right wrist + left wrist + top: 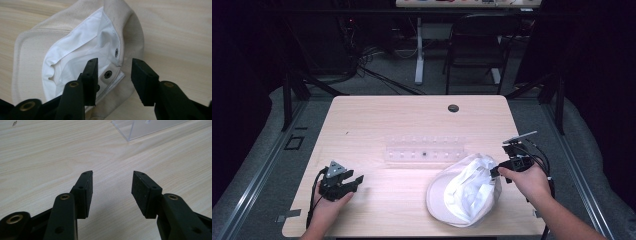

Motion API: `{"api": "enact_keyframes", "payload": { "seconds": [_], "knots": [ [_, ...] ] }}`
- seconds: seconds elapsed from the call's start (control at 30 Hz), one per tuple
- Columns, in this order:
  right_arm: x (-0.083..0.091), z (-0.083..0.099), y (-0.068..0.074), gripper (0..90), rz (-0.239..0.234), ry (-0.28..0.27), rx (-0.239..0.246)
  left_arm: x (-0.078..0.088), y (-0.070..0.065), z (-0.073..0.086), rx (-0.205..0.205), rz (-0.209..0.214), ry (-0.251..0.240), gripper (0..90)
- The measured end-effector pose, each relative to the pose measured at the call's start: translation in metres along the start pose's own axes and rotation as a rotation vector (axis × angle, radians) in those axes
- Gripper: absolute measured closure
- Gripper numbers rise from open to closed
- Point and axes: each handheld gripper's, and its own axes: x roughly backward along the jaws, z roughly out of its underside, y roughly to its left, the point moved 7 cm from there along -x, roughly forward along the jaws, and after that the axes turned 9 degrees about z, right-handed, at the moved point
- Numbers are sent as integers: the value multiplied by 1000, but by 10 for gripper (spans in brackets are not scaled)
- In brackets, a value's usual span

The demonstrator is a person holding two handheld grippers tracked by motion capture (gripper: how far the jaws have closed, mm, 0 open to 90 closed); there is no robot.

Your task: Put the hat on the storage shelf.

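Two black claws are working here, and both are standing with jaws apart. Low in the right gripper view, the right gripper is straddling the back rim of the cream-white cotton cap with a white lining, one jaw reaching inside over the lining, the other outside the cloth, nothing pinched yet. The small white snap tab with a dark stud is sitting just between the jaws. In the high view that cap is lying upside down at the lower right of the frame, its hollow facing up.

Judging from this, the soft rim could be folding or sliding away as the jaws close, because the cloth is limp and only lightly resting on smooth wood. Catching only the lining, rather than rim and lining together, could be turning the cap inside out on lifting.

At the lower left of the high view, the left gripper is hovering idle over bare wood, holding nothing.

Beyond it, the clear plastic rack with a row of small holes is lying mid-frame on the pale wood-grain table. Farther up, a black folding chair and loose cables are sitting on grey floor in a dim room.
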Motion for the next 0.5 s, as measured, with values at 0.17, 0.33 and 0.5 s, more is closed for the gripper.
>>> {"api": "enact_keyframes", "payload": {
  "seconds": [0.17, 0.33, 0.5],
  "knots": [
    [-6, 2, 0, 640, -75, 52, -67, -1, -2, 0, 0, 7, 5, 521],
    [-8, 2, 1, 624, -87, 61, -94, -2, -2, 0, -7, 12, 11, 521],
    [-15, 3, 0, 570, -107, 80, -149, -3, -2, 1, -6, 10, 9, 521]
  ]
}}
